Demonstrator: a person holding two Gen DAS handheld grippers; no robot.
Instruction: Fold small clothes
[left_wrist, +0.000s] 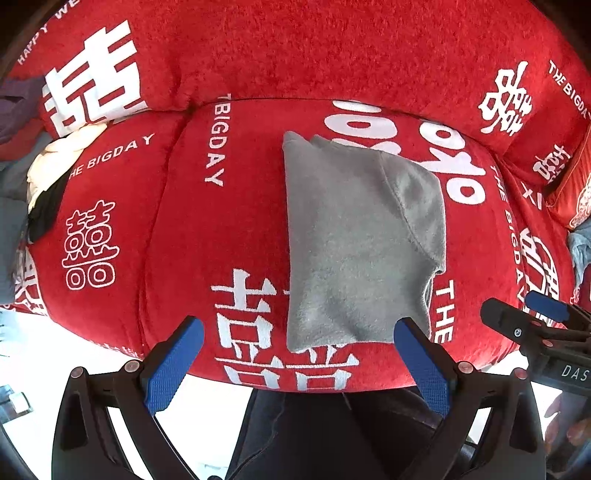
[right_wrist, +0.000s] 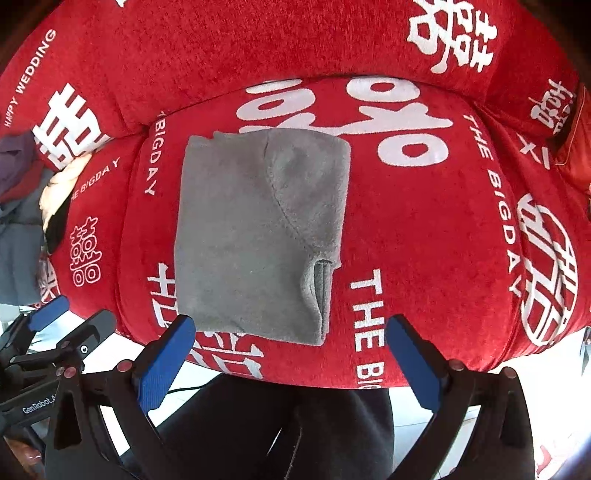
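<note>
Garment: we see the folded grey garment lying flat on the red sofa cover, bare cover all round.
Left gripper: ours gapes wide, empty, above the near edge.
Right gripper: likewise released, holding nothing.
Room: pale floor near.

Grey fleece garment (folded) on red cushion
</note>
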